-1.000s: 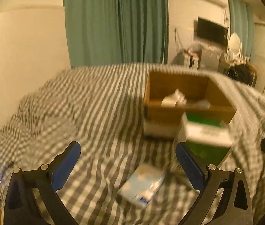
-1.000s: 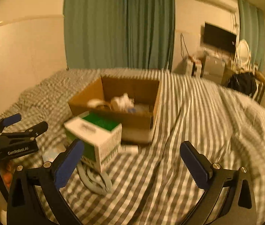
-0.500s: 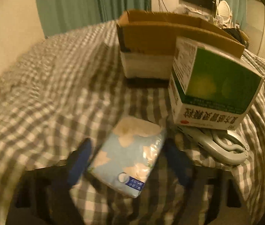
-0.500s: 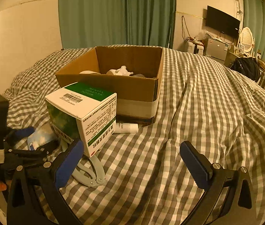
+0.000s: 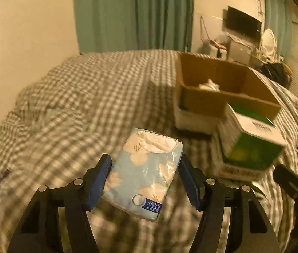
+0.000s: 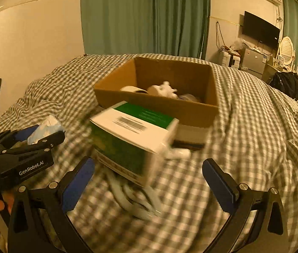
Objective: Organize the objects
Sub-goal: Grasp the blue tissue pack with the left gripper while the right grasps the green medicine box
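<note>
Left gripper [image 5: 143, 181] now clamped on soft pale-blue floral tissue pack [image 5: 143, 175], lifted clear of grey-and-white checked bedspread [image 5: 68, 105]; 0.5 s back, lay flat on cloth between parted blue pads. Means pickup done, carry to open brown cardboard box [image 5: 222, 97] likely next. Right gripper [image 6: 149, 185] spread wide, holding nothing, near green-and-white carton [image 6: 132, 141] sitting in front of box, unmoved.
</note>
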Demonstrator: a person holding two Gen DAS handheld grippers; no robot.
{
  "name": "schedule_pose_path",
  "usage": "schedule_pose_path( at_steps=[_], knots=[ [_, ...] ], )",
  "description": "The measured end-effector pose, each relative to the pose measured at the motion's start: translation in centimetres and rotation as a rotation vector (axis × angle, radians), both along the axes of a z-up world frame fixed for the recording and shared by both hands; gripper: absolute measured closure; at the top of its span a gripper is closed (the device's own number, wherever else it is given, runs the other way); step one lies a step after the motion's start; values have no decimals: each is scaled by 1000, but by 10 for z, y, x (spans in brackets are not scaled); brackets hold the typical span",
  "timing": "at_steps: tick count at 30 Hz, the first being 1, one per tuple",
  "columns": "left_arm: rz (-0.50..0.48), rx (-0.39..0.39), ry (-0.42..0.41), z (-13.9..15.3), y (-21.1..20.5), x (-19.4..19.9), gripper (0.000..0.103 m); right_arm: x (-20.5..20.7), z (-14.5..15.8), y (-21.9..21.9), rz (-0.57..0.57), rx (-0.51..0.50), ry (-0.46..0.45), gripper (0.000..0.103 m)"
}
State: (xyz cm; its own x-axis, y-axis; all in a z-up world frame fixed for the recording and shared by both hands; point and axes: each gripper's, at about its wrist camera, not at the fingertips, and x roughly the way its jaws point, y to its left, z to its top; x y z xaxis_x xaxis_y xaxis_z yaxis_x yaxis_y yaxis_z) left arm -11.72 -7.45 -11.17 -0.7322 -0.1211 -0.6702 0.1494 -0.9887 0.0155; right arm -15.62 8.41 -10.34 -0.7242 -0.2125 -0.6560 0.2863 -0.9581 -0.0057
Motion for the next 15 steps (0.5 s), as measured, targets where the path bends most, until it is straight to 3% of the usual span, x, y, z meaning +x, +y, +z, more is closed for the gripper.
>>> schedule_pose_path(
  at_steps=[8,15],
  knots=[
    [77,28,5,-5,-29,-2,36,-28,-5,-41,-84,-3,-9,0],
    [81,42,-22,-14,-36,-8,36,-55,-16,-44,-164,18,-45,0]
  ],
)
